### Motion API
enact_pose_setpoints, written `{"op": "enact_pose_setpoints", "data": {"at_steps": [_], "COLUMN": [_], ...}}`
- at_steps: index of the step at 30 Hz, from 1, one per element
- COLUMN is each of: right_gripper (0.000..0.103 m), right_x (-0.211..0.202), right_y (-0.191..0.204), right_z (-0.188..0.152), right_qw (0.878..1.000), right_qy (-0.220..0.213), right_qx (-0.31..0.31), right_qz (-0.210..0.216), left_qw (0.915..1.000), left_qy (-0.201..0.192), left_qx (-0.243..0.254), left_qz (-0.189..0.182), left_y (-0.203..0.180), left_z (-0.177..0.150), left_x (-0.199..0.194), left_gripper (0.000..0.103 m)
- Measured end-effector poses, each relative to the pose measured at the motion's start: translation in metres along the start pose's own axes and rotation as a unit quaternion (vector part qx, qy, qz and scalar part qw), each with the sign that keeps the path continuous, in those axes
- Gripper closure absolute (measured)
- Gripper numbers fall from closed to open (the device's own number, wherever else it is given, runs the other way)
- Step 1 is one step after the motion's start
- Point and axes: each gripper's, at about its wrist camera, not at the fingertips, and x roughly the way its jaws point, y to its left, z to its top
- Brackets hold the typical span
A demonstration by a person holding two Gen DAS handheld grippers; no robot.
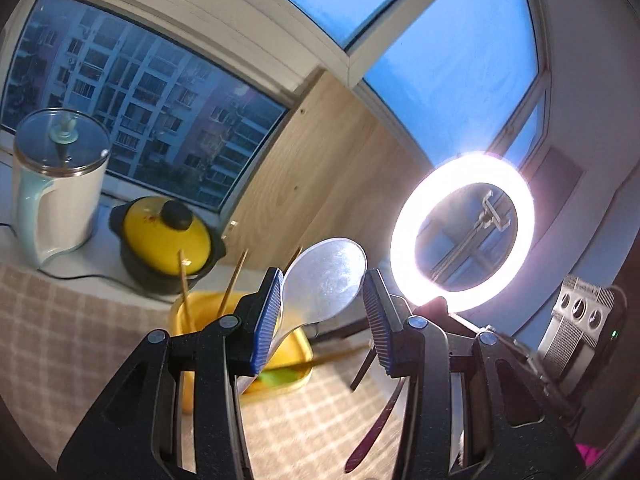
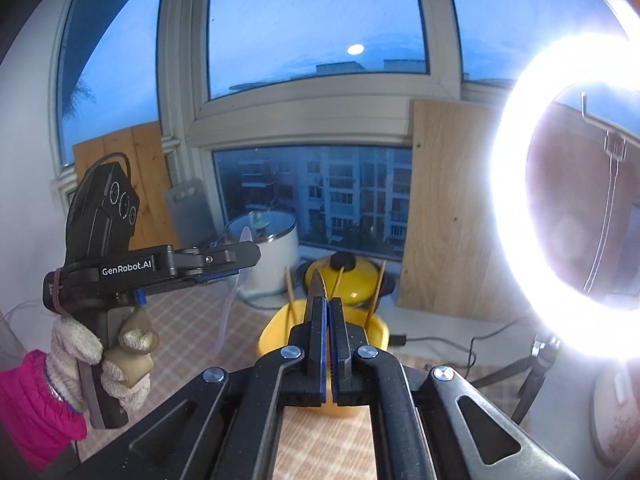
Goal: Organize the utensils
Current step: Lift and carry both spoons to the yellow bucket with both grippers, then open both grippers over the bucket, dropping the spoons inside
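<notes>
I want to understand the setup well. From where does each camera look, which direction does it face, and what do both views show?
Left wrist: sits on the left gripper, facing the window corner; its own fingers grip a clear spoon.
Right wrist: sits on the right gripper, facing the window; its jaws are shut on a thin utensil, and the gloved left hand shows.
Shared: yellow container, yellow-lidded pot, ring light, white kettle.
</notes>
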Motion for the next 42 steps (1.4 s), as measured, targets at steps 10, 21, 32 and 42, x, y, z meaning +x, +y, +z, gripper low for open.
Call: {"op": "enact_pose_setpoints", "data": {"at_steps": [10,21,32,42], "right_gripper": [0.103,0.103,0.103,0.103], "right_x": [0.029,0.057,0.085,0.093], "right_y": [-0.019,-0.019,-0.022,-0.027], "right_z": [0.016,0.019,0.013,-0.005], "right_qw": [1.0,0.997,0.996,0.997], "right_qy": [0.001,-0.008,0.009,0.035], "right_qx": [0.012,-0.015,-0.013,0.008], "right_qz": [-0.026,-0.081,-0.084,-0.064], "left_qw": [0.9993,0.9996,0.9991,0.9988], "left_qy": [-0.014,0.004,0.015,0.02], "left_qx": [-0.027,-0.024,-0.04,-0.04], "left_qz": [-0.021,-0.015,0.005,0.019], "left_y": [0.009,0.025,0.05,0.059], "left_z": [0.026,0.026,0.014,0.002], "left_x": [0.038,0.071,0.069,0.053], "left_gripper": [0.061,0.061,0.061,0.061]}}
